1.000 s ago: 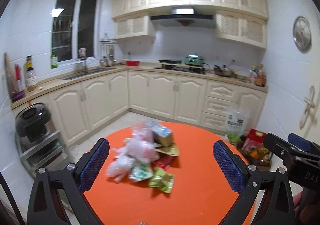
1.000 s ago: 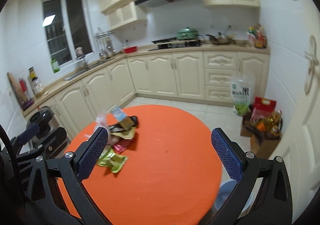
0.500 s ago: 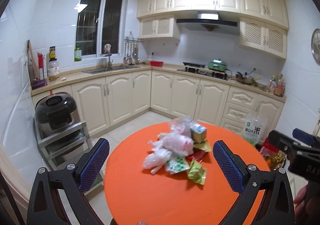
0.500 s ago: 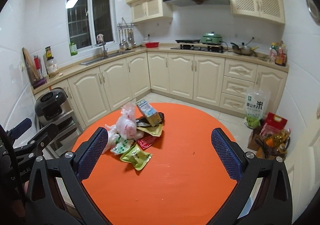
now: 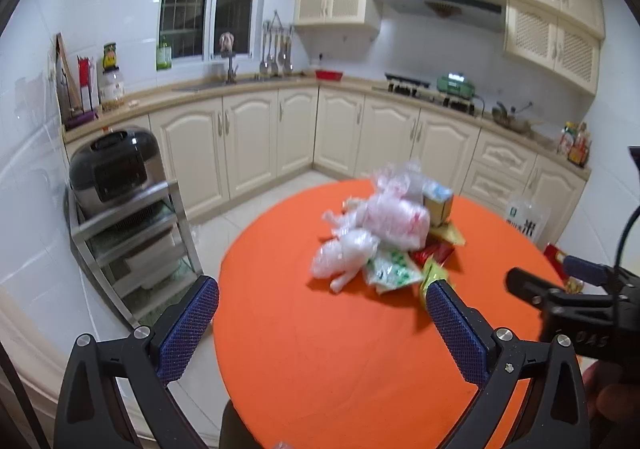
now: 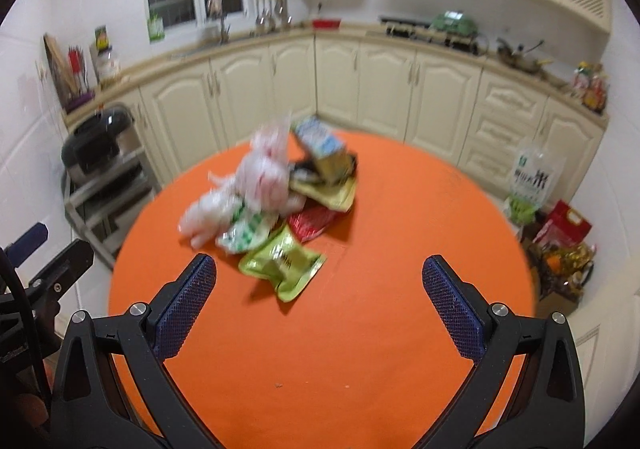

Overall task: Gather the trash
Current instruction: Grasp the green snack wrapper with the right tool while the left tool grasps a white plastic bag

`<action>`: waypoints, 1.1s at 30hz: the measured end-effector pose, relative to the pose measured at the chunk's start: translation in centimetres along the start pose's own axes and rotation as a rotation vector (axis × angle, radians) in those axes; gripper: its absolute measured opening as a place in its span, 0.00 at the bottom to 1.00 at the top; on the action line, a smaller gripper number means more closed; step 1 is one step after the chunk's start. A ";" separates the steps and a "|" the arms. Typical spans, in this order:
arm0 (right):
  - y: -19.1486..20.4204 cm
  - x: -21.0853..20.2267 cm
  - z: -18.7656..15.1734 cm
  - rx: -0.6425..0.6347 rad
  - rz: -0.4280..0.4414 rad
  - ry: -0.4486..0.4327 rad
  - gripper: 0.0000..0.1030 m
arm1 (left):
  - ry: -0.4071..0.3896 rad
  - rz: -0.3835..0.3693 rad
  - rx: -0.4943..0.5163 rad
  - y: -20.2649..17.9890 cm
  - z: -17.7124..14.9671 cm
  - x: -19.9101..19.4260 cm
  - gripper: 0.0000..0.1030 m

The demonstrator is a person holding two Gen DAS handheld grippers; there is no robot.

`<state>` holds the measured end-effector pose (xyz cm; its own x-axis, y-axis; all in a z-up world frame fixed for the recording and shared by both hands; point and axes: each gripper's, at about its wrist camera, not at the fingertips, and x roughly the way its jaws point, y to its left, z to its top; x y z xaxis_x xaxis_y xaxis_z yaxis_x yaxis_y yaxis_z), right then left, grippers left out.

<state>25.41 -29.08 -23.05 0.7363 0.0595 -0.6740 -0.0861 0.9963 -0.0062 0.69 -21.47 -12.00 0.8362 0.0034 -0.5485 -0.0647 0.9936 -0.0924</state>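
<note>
A pile of trash (image 5: 384, 237) lies on a round orange table (image 5: 320, 349): clear plastic bags (image 6: 256, 185), a small carton (image 6: 320, 147), green (image 6: 282, 267), red (image 6: 310, 223) and yellow (image 6: 326, 193) wrappers. My left gripper (image 5: 320, 329) is open and empty, above the table's near left part, short of the pile. My right gripper (image 6: 320, 309) is open and empty, just short of the green wrapper. The right gripper also shows in the left wrist view (image 5: 568, 305), at the right edge.
Cream cabinets and a counter (image 5: 360, 89) run along the far walls. A metal rack with a dark cooker (image 5: 116, 169) stands left of the table. A rice bag (image 6: 534, 185) and a box of goods (image 6: 560, 261) sit on the floor to the right.
Both views have swung left and tilted down toward the table. The trash pile now looks nearer to the right gripper's fingers. Both grippers stay open.
</note>
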 end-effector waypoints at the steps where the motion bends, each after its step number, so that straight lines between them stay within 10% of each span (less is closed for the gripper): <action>1: 0.2 0.8 -0.1 -0.009 0.007 0.019 1.00 | 0.009 -0.002 -0.001 0.4 0.9 0.7 0.99; 14: 2.0 10.4 -1.1 -0.109 0.064 0.171 0.94 | 0.134 0.033 -0.017 0.6 4.6 9.0 0.99; 20: 1.8 12.2 -1.0 -0.133 0.090 0.195 0.30 | 0.153 0.034 0.004 -0.2 5.6 12.2 0.99; 33: -1.7 12.0 0.7 -0.041 0.149 0.153 0.17 | 0.194 0.020 0.029 -0.6 9.1 21.7 0.99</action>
<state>34.83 -30.06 -30.59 0.6033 0.1927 -0.7739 -0.2159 0.9736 0.0741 23.84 -20.96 -16.27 0.7140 0.0039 -0.7002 -0.0620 0.9964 -0.0577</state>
